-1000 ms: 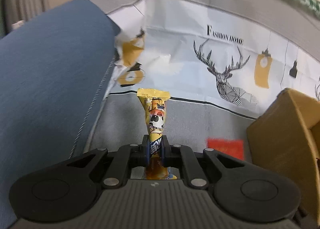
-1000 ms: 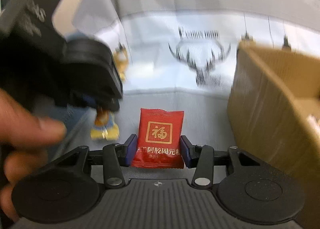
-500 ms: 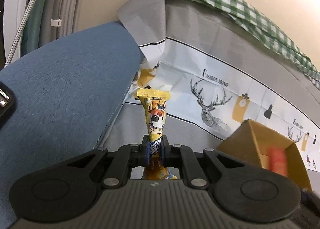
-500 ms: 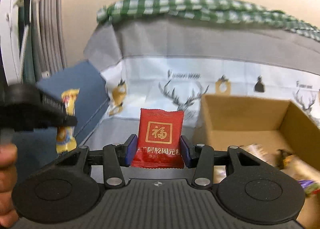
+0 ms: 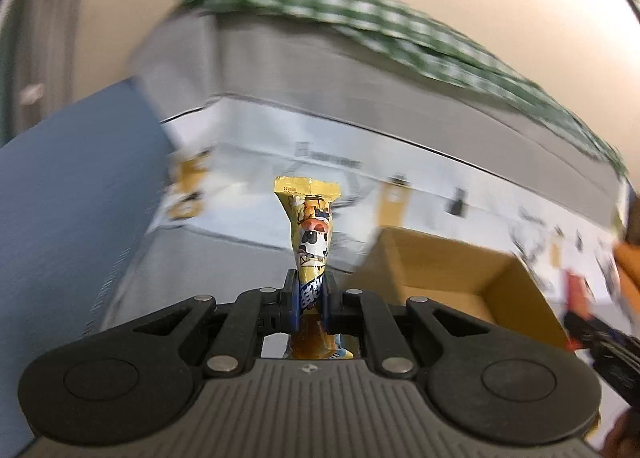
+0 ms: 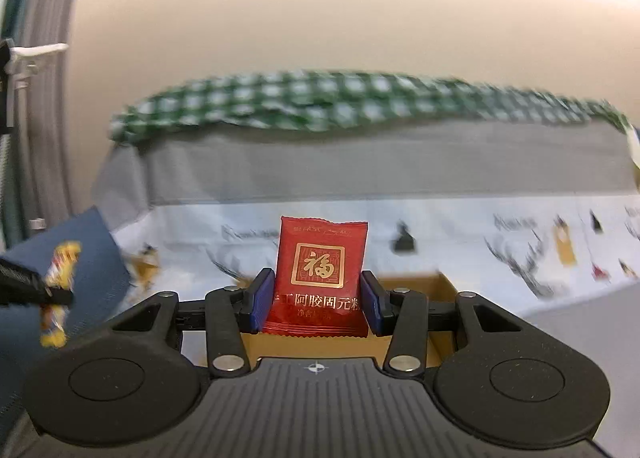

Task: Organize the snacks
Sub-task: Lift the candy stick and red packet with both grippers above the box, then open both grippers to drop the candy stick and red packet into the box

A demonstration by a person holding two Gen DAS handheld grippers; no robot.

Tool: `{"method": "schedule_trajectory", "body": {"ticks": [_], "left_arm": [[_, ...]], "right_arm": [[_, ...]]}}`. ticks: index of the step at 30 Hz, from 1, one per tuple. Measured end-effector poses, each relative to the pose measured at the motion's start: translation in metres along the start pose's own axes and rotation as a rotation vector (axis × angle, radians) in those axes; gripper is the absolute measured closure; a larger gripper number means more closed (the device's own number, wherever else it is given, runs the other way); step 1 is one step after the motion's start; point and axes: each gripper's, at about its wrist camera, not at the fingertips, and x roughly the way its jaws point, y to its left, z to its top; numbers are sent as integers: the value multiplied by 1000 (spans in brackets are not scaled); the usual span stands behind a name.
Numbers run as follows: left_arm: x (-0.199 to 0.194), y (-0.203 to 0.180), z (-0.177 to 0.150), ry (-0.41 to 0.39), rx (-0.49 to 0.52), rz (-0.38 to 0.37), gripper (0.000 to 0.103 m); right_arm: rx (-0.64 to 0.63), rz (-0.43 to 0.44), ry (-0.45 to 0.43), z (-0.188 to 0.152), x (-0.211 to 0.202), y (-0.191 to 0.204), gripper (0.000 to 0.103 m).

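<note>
My left gripper (image 5: 310, 298) is shut on a yellow cartoon snack packet (image 5: 310, 226), held upright in the air. My right gripper (image 6: 316, 298) is shut on a red snack packet (image 6: 320, 270) with gold characters. An open cardboard box (image 5: 452, 270) lies ahead and to the right of the left gripper. In the right wrist view the box (image 6: 440, 286) sits just below and behind the red packet, mostly hidden. The yellow packet (image 6: 58, 290) shows blurred at the left edge of the right wrist view. The red packet (image 5: 576, 294) shows blurred at the right of the left wrist view.
A grey and white deer-print cloth (image 5: 360, 130) covers the surface. A green checked cloth (image 6: 320, 102) lies along its far edge against a beige wall. A blue cushion (image 5: 60, 198) is at the left.
Both grippers have risen and tilted up, each still holding its packet. The right gripper has moved over the box. The views are motion blurred now.
</note>
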Motion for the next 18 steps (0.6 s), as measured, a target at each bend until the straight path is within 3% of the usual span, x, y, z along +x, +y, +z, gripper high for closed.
{"method": "schedule_trajectory", "body": {"ticks": [2,11,18], "left_arm": [[2,-22,-2,-16,37,-54,92],[15,-101,-7,-102,120,-246,92],[27,-144,-20,-113,209,-313,92]], "right_arm": [[46,-22,34,-1,3,-14,56],[34,-42,-36,5,5,-37,56],[52,-77,-50,7,8,-48,55]]}}
